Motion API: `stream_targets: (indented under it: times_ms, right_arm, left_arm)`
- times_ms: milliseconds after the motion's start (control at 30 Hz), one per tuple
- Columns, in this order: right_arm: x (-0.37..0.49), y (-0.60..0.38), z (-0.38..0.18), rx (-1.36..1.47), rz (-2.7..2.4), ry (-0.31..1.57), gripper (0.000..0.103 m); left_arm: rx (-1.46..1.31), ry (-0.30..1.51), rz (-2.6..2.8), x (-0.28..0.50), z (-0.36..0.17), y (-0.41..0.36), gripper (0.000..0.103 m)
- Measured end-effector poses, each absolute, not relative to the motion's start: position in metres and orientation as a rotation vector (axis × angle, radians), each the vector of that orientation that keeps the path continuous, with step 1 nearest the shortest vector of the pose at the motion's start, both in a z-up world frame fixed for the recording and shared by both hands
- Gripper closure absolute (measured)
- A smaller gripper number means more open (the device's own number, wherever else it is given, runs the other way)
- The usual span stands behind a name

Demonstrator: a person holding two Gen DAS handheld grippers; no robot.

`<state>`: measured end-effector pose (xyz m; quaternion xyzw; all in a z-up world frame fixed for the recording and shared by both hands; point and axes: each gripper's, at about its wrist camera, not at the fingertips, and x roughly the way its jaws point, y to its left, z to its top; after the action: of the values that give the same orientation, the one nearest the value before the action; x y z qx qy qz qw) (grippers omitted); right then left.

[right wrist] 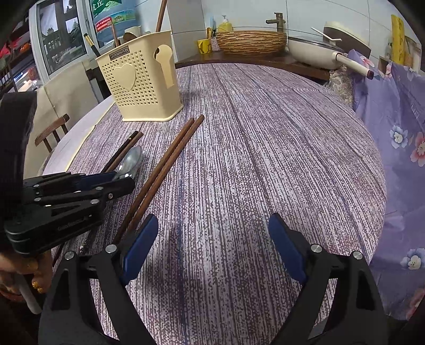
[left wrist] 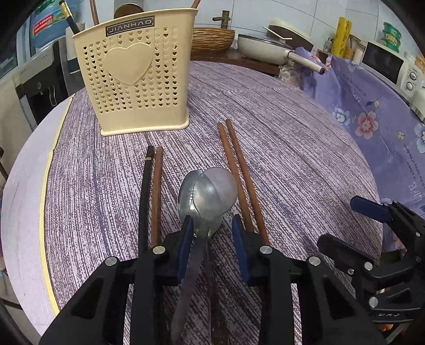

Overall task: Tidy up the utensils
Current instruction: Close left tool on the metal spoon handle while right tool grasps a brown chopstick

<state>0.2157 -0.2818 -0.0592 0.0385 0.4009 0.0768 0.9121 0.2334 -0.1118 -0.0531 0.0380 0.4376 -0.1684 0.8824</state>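
Right wrist: purple-streaked table (right wrist: pixel 252 148), tiled kitchen wall (right wrist: pixel 244 10).

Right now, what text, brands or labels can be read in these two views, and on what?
"JIANHAO": dark label at the top front of the cream utensil holder, readable in both views.
"LIFE": start of a printed line on the purple floral cloth; the rest is too small to read.
Water jug label: red and green print, blurred, unreadable.
Embossed lettering on the left gripper body: too faint to read.
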Motion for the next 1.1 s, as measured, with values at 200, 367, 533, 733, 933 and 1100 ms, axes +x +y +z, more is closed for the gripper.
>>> stream_targets:
  times_ms: [200,367,533,733,933,1100]
  right_arm:
    - [0.216,-0.282,-0.061,0.090,0.166,0.831,0.018]
    - [0.217,-0.283,-0.061,0.097,0.168,0.833,0.018]
    - [0.221,-0.279,-0.060,0.101,0.183,0.834,0.018]
    - [0.234,-0.270,-0.059,0.100,0.204,0.842,0.022]
    - [0.248,-0.252,-0.052,0.054,0.220,0.836,0.023]
    - [0.259,-0.236,-0.058,0.003,0.194,0.864,0.028]
  left_arm:
    - [0.043,0.927,-0.356,0.238,-0.052,-0.107,0.094]
    - [0.007,0.913,-0.353,0.236,-0.047,-0.103,0.098]
    - [-0.088,0.885,-0.357,0.232,-0.031,-0.081,0.099]
    - [-0.139,0.862,-0.274,0.237,-0.015,-0.042,0.099]
    - [-0.087,0.881,-0.141,0.248,-0.017,-0.011,0.099]
    - [-0.067,0.911,-0.112,0.255,-0.025,-0.002,0.099]
